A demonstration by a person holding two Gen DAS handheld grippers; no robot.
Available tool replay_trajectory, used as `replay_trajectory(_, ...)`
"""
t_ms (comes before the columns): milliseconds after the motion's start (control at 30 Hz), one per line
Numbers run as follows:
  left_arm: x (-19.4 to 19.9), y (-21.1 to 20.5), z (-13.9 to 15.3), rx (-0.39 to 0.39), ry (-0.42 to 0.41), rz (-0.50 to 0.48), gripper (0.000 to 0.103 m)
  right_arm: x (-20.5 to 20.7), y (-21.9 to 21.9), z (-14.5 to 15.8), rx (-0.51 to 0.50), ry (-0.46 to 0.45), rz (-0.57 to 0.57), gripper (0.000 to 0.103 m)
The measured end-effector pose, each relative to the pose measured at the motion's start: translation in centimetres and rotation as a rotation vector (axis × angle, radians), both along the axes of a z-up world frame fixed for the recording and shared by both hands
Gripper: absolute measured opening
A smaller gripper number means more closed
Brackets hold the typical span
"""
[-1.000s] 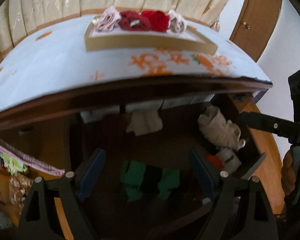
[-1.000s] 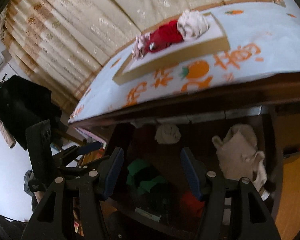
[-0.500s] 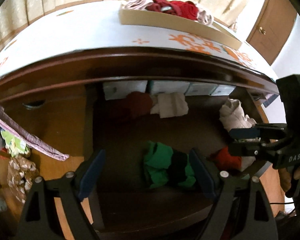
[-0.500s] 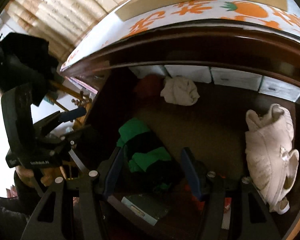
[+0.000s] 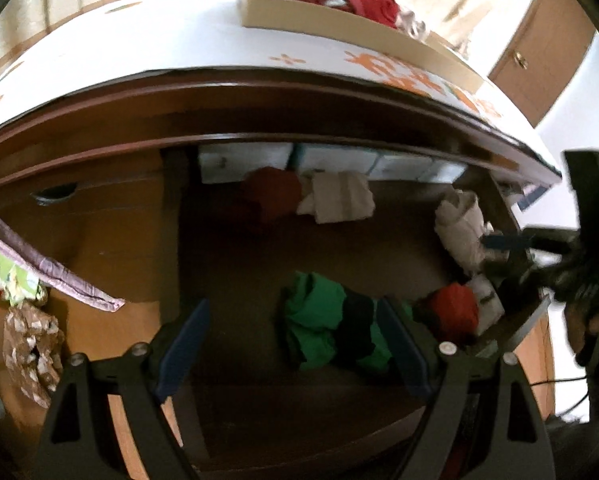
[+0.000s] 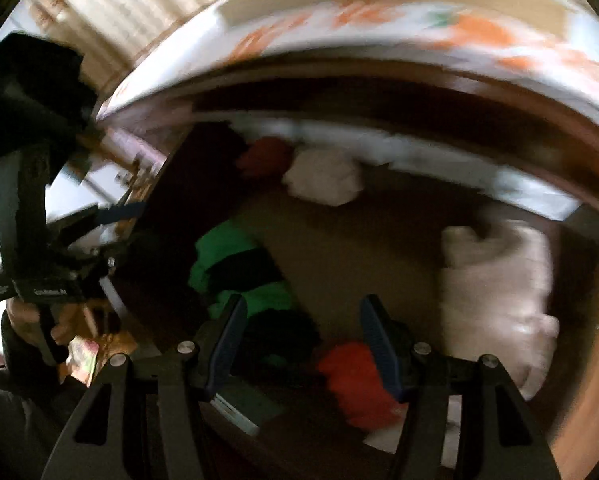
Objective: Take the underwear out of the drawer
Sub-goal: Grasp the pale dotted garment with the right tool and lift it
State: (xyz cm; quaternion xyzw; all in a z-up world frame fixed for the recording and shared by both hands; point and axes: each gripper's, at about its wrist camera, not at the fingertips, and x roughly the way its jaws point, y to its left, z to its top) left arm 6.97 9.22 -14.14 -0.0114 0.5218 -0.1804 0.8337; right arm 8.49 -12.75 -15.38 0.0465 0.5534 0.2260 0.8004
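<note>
Both the left gripper (image 5: 291, 344) and right gripper (image 6: 301, 342) hang over the drawer (image 5: 235, 264), jaws wide apart, empty.

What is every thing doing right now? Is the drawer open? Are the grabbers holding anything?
drawer: pulled open
green and black underwear: crumpled on the drawer floor, untouched
red garment: bunched near the drawer's front right, untouched
beige cloth: folded at the back
dark red cloth: beside the beige one
cream bundle: lying at the right side
left gripper: open, empty
right gripper: open, empty
</note>
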Motion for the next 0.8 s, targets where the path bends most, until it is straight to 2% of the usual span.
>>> replay_trajectory(167, 0.8, -1.3, -0.5, 0.010, 0.005, -0.022, 0.087, -1.8, -7.5, 2.5, 0.031, -0.101, -0.189, 0.062)
replay_trajectory(300, 1.7, -2.0, -0.8, -0.023, 0.033, -0.007, 0.087, -0.8, -10.1, 2.0, -0.015, -0.088, -0.243, 0.062)
replay_trajectory(400, 1.9, -2.5, -0.6, 0.003, 0.016, -0.001, 0.087, 1.0, -10.3, 0.7, -0.065, -0.059, -0.213, 0.062)
replay_trajectory(500, 1.8, -3.0, -0.4, 0.028, -0.001, -0.021, 0.087, 2.7, -9.1, -1.3, -0.196, -0.027, -0.158, 0.062)
replay_trajectory(667, 2.2, -3.7, -0.5, 0.043, -0.008, -0.042, 0.087, 3.5, -7.7, -4.1, -0.354, 0.023, -0.066, 0.062)
replay_trajectory(800, 2.4, -4.7, -0.9, 0.062, 0.011, -0.083, 0.087, 4.1, -6.9, -5.1, -0.460, 0.019, -0.014, 0.062)
